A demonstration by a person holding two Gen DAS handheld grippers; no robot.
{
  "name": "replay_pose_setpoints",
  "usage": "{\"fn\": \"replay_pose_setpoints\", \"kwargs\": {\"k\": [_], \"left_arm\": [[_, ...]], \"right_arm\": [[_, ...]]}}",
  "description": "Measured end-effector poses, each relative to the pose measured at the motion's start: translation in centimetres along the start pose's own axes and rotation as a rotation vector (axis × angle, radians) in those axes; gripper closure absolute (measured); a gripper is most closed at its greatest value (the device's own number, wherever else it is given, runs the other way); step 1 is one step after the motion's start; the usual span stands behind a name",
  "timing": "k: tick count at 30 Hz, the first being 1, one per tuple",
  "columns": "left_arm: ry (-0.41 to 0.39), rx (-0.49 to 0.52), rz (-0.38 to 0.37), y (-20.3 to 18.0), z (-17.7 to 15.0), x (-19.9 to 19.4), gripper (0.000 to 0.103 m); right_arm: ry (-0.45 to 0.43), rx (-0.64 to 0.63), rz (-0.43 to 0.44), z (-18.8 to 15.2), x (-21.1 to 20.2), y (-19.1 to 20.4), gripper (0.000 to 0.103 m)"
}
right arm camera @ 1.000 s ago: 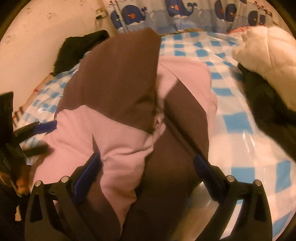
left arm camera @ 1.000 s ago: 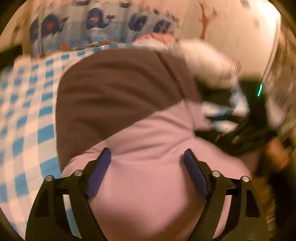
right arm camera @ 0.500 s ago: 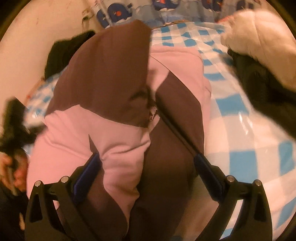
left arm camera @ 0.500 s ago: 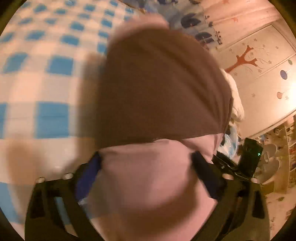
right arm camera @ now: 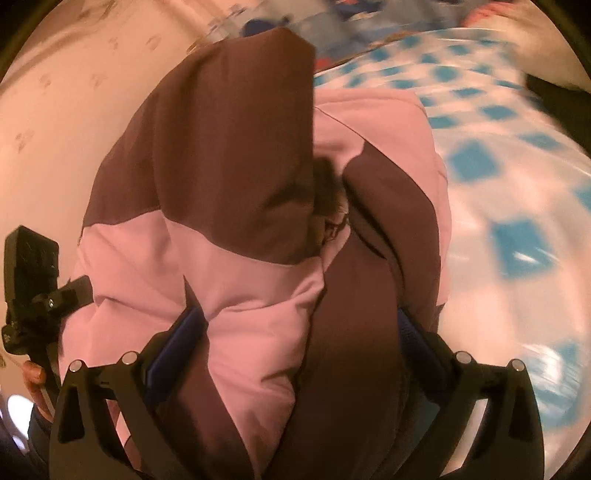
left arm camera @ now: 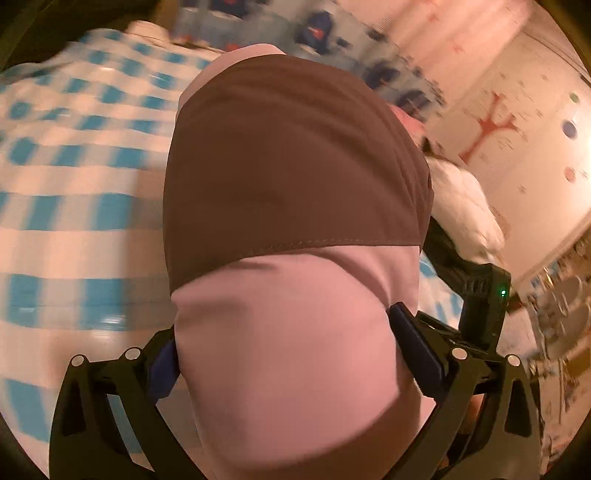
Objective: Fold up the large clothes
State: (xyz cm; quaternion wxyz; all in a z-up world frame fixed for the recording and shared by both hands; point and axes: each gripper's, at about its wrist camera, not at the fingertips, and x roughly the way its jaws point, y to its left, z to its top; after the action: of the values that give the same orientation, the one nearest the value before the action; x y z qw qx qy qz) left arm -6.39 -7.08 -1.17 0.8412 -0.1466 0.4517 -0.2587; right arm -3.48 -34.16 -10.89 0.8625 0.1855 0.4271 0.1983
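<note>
A folded pink-and-brown garment fills the middle of both views as a thick bundle. In the left wrist view its pink end is wedged between the wide-set jaws of my left gripper, with both blue pads against its sides. In the right wrist view the garment sits the same way in my right gripper, pink fold on the left, brown panel on the right. Each gripper also shows at the edge of the other's view: the right gripper's body and the left gripper's body, with a hand below it.
A blue-and-white checked cover spreads under and beside the bundle. A white fluffy garment lies to the right, and a dark one at the far right edge. Whale-print fabric and a wall with a red tree decal stand behind.
Both views swung sideways while the bundle kept its place between the jaws. The left gripper rolled and now has the pink end filling its gap; the background is smeared by motion.
</note>
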Motion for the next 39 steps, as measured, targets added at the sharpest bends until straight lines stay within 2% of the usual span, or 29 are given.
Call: {"fn": "replay_pose_setpoints", "kwargs": {"k": [4, 6, 9, 11, 13, 15, 17, 18, 19, 21, 23, 24, 27, 29, 30, 31, 32, 33, 35, 37, 39], "left_arm": [[-0.070, -0.066, 0.116, 5.5, 1.0, -5.6, 0.007], [-0.081, -0.090, 0.171, 7.8, 1.3, -6.9, 0.007], [-0.031, -0.154, 0.258, 12.3, 0.1, -6.4, 0.007], [-0.021, -0.156, 0.245, 13.8, -1.1, -5.8, 0.006], [-0.061, -0.135, 0.253, 12.9, -1.3, -6.8, 0.007], [-0.180, -0.105, 0.318, 11.3, -1.4, -8.6, 0.007], [-0.248, -0.064, 0.296, 9.4, -1.1, -9.8, 0.007], [-0.226, -0.042, 0.285, 9.0, -0.7, -9.2, 0.007], [-0.185, -0.007, 0.322, 8.4, -0.5, -7.9, 0.007], [-0.126, 0.079, 0.434, 7.6, -0.7, -5.0, 0.007], [-0.130, 0.057, 0.415, 8.1, -0.9, -4.7, 0.007], [-0.132, 0.061, 0.418, 8.0, -1.0, -4.6, 0.007], [-0.133, 0.091, 0.452, 6.7, -1.1, -4.4, 0.007], [-0.133, 0.103, 0.474, 6.5, -1.4, -4.5, 0.007], [-0.135, 0.101, 0.478, 6.4, -1.1, -4.6, 0.007], [-0.137, 0.105, 0.482, 6.3, -1.0, -4.3, 0.006], [-0.141, 0.112, 0.485, 6.1, -0.7, -4.1, 0.006], [-0.133, 0.142, 0.510, 5.6, -0.3, -3.5, 0.006], [-0.114, 0.187, 0.563, 4.5, 0.2, -2.0, 0.006], [-0.099, 0.196, 0.595, 4.2, 0.5, -1.1, 0.006], [-0.103, 0.187, 0.591, 4.4, 0.2, -1.3, 0.006]], "right_arm": [[0.074, -0.123, 0.048, 2.3, 5.3, 6.7, 0.005], [0.095, -0.174, 0.066, 2.6, 8.0, 9.2, 0.005], [0.135, -0.215, 0.084, 1.7, 10.8, 8.9, 0.005], [0.160, -0.239, 0.091, 1.5, 10.4, 8.2, 0.007], [0.174, -0.248, 0.071, 1.5, 9.7, 8.0, 0.007], [0.189, -0.244, 0.065, 1.8, 9.1, 7.8, 0.007], [0.248, -0.197, 0.093, 2.1, 9.4, 7.6, 0.007], [0.262, -0.178, 0.096, 2.6, 8.9, 7.6, 0.007], [0.249, -0.179, 0.083, 2.9, 8.0, 7.7, 0.007], [0.141, -0.206, 0.058, 4.6, 5.3, 9.4, 0.007], [0.051, -0.238, 0.049, 6.3, 3.5, 11.7, 0.007], [0.012, -0.258, 0.016, 7.3, 3.1, 13.3, 0.007], [-0.034, -0.243, -0.078, 10.2, 6.0, 15.6, 0.007], [-0.039, -0.207, -0.173, 10.6, 10.4, 14.5, 0.007], [-0.029, -0.188, -0.177, 10.1, 12.3, 13.4, 0.007], [-0.013, -0.135, -0.136, 9.0, 15.0, 11.2, 0.006], [-0.015, -0.085, -0.095, 8.3, 15.9, 9.7, 0.006], [-0.054, -0.018, -0.061, 7.5, 16.2, 7.8, 0.006], [-0.080, 0.012, -0.067, 6.9, 16.4, 6.7, 0.006], [-0.044, 0.047, -0.025, 7.5, 16.9, 5.8, 0.006], [0.016, 0.039, 0.005, 8.4, 16.8, 5.8, 0.006]]}}
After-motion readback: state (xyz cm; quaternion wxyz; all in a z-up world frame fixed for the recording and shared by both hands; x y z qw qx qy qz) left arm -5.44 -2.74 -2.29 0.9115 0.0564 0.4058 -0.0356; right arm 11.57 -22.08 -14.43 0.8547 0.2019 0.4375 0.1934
